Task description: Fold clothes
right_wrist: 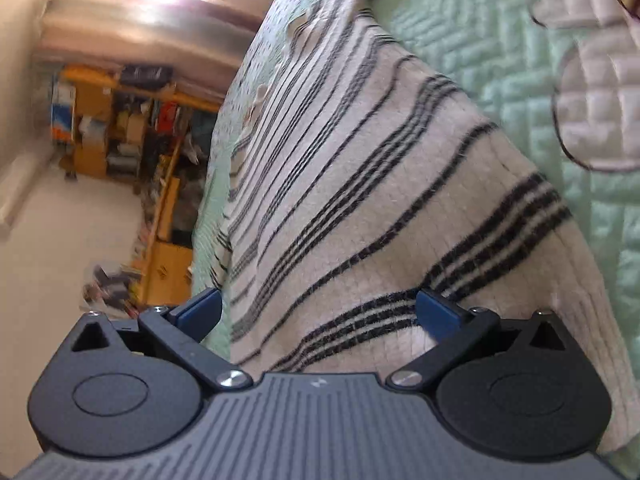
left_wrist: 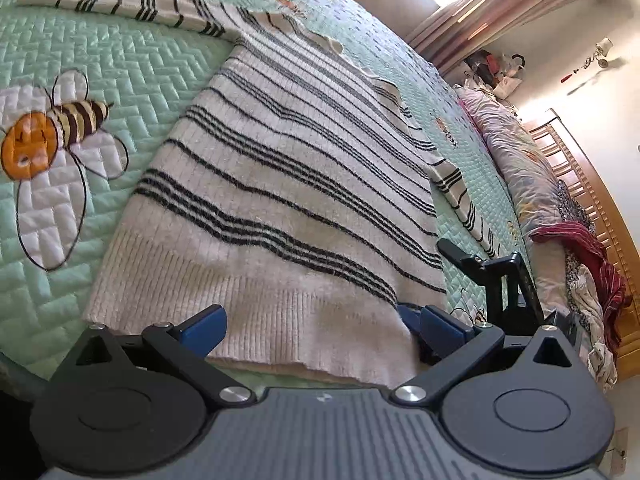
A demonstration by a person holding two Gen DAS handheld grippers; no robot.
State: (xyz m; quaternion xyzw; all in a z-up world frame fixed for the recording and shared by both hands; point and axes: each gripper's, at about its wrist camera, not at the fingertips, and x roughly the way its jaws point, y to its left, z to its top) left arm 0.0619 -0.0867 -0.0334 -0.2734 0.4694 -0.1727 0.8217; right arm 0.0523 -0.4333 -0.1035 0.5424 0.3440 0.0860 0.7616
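Note:
A cream knit sweater (left_wrist: pixel 288 184) with thin black stripes lies spread flat on a green quilted bedspread (left_wrist: pixel 120 68). One sleeve (left_wrist: pixel 120 0) stretches out to the far left and the other sleeve (left_wrist: pixel 460 192) trails along the right side. My left gripper (left_wrist: pixel 316 328) hovers open over the ribbed hem, blue pads wide apart. The right tool's black linkage (left_wrist: pixel 492 272) shows beside the sweater's right edge. In the right wrist view my right gripper (right_wrist: pixel 320 314) stands open over the sweater (right_wrist: pixel 380 160), nothing pinched between its pads.
A bee and flower patch (left_wrist: pixel 52 148) is sewn into the quilt left of the sweater. Rumpled bedding (left_wrist: pixel 520 168) and a red cloth (left_wrist: pixel 580 248) lie along a wooden headboard (left_wrist: pixel 588 192). Cluttered wooden shelves (right_wrist: pixel 120 128) stand beyond the bed's edge.

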